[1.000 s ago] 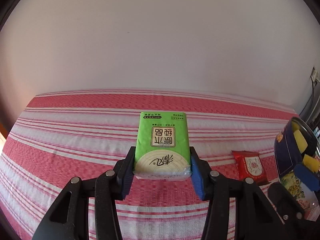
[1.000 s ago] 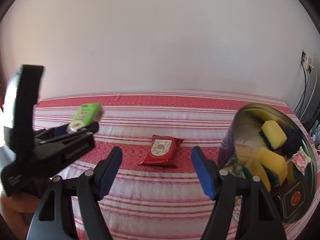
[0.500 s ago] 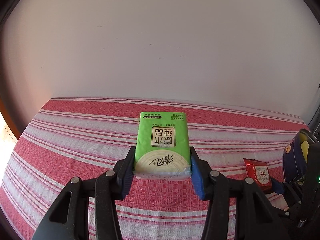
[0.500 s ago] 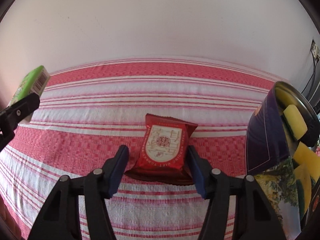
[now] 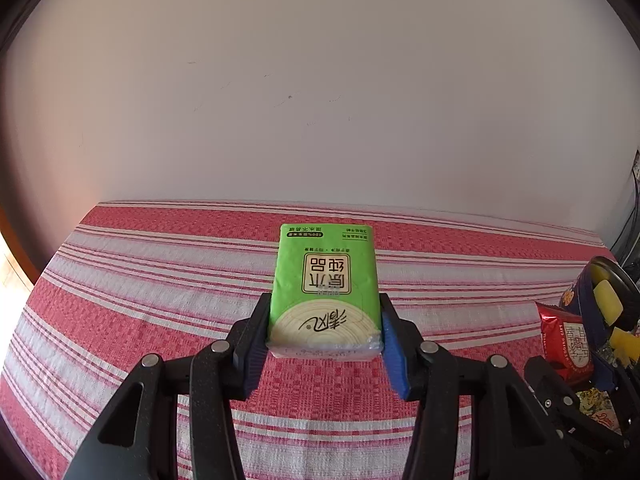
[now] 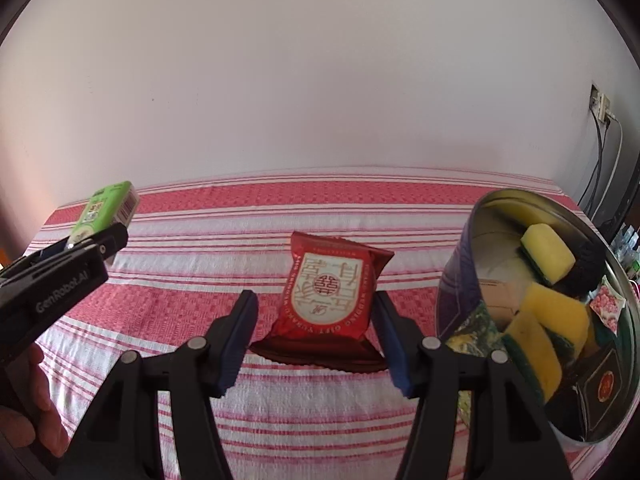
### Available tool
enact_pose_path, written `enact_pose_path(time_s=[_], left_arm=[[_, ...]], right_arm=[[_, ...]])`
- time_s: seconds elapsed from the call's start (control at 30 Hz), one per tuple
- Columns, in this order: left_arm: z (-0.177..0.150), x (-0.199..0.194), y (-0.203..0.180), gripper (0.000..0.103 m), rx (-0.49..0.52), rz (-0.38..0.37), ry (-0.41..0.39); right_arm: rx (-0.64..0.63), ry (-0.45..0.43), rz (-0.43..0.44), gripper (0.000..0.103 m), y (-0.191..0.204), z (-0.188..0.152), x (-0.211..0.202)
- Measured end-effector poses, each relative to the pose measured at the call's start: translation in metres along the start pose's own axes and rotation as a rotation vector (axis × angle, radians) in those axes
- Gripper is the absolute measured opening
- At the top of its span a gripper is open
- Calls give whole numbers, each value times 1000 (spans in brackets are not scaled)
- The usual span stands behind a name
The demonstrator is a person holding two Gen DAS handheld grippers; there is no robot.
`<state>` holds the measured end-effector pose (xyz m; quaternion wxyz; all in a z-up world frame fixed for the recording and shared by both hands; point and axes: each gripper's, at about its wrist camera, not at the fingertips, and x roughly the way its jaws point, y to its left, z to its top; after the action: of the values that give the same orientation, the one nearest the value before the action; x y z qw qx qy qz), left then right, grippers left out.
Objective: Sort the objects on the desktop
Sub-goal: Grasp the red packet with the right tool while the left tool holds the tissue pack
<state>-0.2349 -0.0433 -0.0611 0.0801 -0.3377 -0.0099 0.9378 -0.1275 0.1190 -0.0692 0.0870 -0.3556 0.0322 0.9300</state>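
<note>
A green tissue pack (image 5: 325, 284) is clamped between the blue pads of my left gripper (image 5: 324, 336), held above the red-and-white striped cloth (image 5: 160, 280). In the right wrist view the same tissue pack (image 6: 106, 210) and left gripper (image 6: 80, 256) hang at the far left. My right gripper (image 6: 316, 332) is shut on a red snack packet (image 6: 328, 288), which is tilted up off the cloth with its shadow below. The red packet (image 5: 566, 340) also shows at the right edge of the left wrist view, beside the tin.
A round metal tin (image 6: 456, 288) stands at the right, holding yellow sponges (image 6: 546, 248), a dark box and small packets. A hand (image 6: 28, 420) grips the left tool. A wall socket with cables (image 6: 600, 100) sits at the far right. A plain wall backs the table.
My right gripper moved in over the red packet, shut on it and raised it off the cloth. The left gripper kept the tissue pack almost still.
</note>
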Motion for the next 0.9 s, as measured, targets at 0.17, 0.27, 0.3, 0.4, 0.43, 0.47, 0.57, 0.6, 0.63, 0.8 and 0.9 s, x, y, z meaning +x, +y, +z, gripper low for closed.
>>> enact_pose_path(time_s=[0.17, 0.27, 0.3, 0.4, 0.43, 0.47, 0.57, 0.6, 0.63, 0.8, 0.9], left_arm=[[-2, -8, -13, 52, 28, -31, -11], [-5, -10, -21, 52, 46, -50, -18], [-6, -10, -22, 52, 56, -53, -20], [-9, -11, -31, 52, 76, -56, -19], [-10, -13, -32, 52, 74, -63, -18], [-11, -14, -34, 52, 71, -71, -17], [-19, -20, -38, 52, 59, -90, -21], [-21, -21, -40, 52, 62, -97, -23], [-25, -23, -42, 52, 66, -99, -22], [-37, -38, -57, 52, 71, -131, -24], [-39, -55, -71, 52, 89, -141, -49]], right_arm=[[-2, -29, -25, 60, -6, -11, -26], [12, -31, -21, 60, -15, -20, -41], [13, -37, -24, 60, -17, -22, -46], [28, -51, -26, 60, -18, -21, -45], [34, -52, -23, 60, -19, -23, -49], [41, -53, -20, 60, -22, -25, -52], [48, -55, -17, 60, -30, -31, -56], [51, -56, -21, 60, -34, -32, -57], [55, -57, -23, 60, -37, -33, -59], [78, -66, -27, 60, -53, -37, -74], [82, -82, -42, 60, -65, -37, -82]])
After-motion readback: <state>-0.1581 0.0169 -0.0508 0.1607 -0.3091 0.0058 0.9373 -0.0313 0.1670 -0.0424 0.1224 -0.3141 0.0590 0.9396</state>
